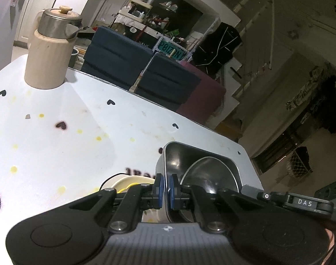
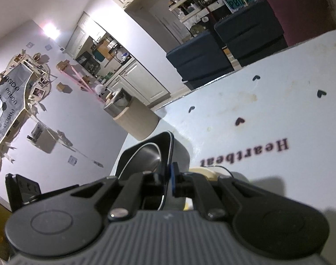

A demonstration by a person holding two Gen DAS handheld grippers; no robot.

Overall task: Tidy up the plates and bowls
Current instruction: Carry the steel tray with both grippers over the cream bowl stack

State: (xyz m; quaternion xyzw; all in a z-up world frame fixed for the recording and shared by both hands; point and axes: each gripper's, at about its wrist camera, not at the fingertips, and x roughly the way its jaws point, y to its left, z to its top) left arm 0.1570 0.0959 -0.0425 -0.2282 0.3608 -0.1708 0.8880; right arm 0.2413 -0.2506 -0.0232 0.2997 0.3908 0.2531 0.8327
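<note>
Two hand-held tools grip opposite walls of one dark, rounded-rectangular metal tray [image 1: 174,154] over a white counter [image 1: 68,137] printed with small black hearts and yellow dots.

In the left wrist view, the left tool [image 1: 165,187] has its blue-padded fingers [image 1: 159,187] pinched close together on the tray's near wall, one pad outside and one inside. The tray is glossy and grey-black inside, with a thin bright rim and rounded corners. Leaning inside it, toward 3 o'clock of the tool, sits a shiny round steel bowl [image 1: 203,174], its interior reflecting light. At 9 o'clock of the tool, a cream-coloured plate [image 1: 128,182] with a dark rim line and a yellow mark lies on the counter, partly hidden behind the tool.

In the right wrist view, the right tool [image 2: 168,177] is clamped on the tray's [image 2: 179,152] thin rim, a blue pad [image 2: 173,176] showing on the outer side. The steel bowl [image 2: 150,156] gleams inside at 10 o'clock of the tool. The cream plate [image 2: 205,170] peeks out at 2 o'clock, just beside the tray.

Far across the counter, a beige cylindrical kettle [image 1: 49,50] with a steel top and a knob lid stands at 11 o'clock in the left wrist view. Dark blue chairs [image 1: 117,55] stand beyond the counter's edge.
</note>
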